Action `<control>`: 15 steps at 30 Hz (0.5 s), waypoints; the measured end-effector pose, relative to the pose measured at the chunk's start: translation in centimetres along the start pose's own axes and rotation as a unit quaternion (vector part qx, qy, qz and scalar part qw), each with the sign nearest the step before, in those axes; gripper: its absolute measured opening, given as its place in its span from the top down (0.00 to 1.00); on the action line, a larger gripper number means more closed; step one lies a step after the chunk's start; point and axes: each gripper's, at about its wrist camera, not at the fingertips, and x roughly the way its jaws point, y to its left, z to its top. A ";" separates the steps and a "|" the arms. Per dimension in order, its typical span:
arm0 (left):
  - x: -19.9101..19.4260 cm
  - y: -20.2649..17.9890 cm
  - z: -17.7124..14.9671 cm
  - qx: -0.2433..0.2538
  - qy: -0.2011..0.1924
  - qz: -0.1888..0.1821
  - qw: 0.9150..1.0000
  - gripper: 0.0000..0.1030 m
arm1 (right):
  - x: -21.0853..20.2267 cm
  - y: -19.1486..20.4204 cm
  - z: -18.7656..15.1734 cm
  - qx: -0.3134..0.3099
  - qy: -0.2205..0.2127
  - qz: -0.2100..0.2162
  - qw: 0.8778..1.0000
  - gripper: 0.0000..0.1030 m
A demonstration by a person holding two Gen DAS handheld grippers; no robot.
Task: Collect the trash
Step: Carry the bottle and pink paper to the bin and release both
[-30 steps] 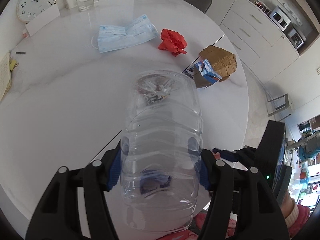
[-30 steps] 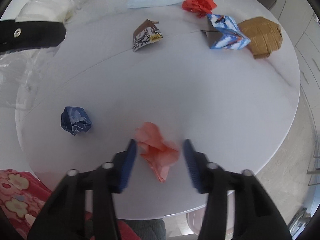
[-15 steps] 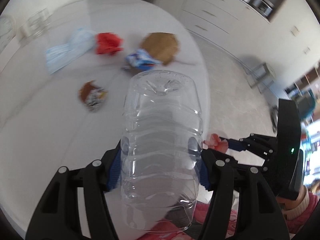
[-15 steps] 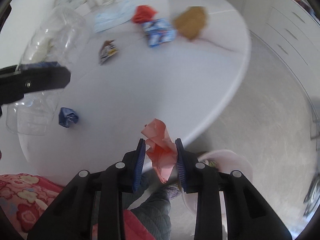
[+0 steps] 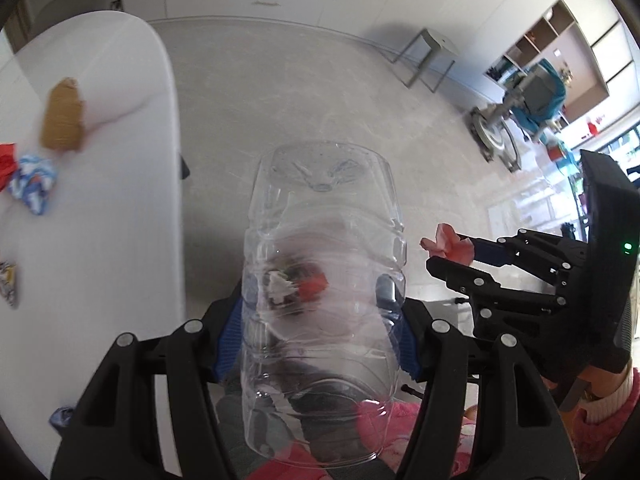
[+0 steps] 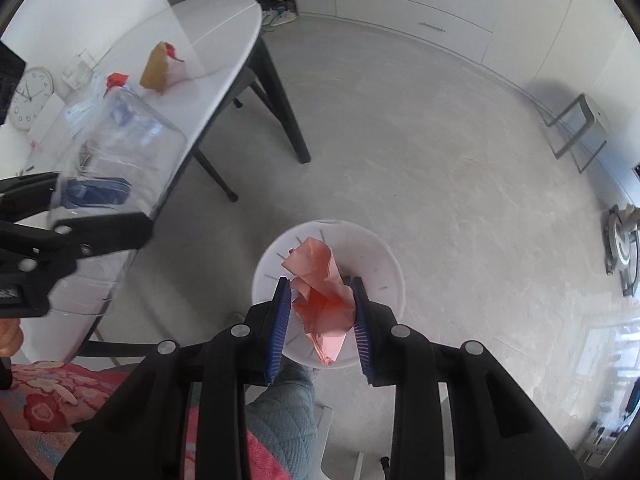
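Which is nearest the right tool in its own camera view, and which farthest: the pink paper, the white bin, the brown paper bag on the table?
1. Pink paper: clamped in the right tool.
2. White bin: on the floor directly below.
3. Brown paper bag: upper left, on the white table.

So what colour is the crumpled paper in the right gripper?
Salmon pink crumpled paper, shown best in the right wrist view.

The bottle [image 5: 324, 300] is clear ribbed plastic, glossy; the pink wad [image 6: 320, 296] is crumpled matt paper. The bin [image 6: 380, 272] looks smooth white plastic — the tabletop [image 6: 208, 36] a polished pale stone look, the floor [image 6: 440, 140] matt grey.
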 end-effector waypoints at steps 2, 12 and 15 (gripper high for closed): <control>1.4 -1.0 0.2 0.005 0.012 -0.008 1.000 0.42 | 0.0 -0.8 -0.3 0.007 -0.001 -0.001 1.000 0.69; 4.7 -3.7 0.0 0.019 0.034 -0.001 0.999 0.34 | -0.2 -2.7 -0.8 0.016 -0.011 -0.001 1.000 0.68; 4.0 -3.2 0.1 0.014 0.023 0.004 1.000 0.26 | -0.1 -3.2 -0.7 0.019 -0.010 0.000 1.000 0.68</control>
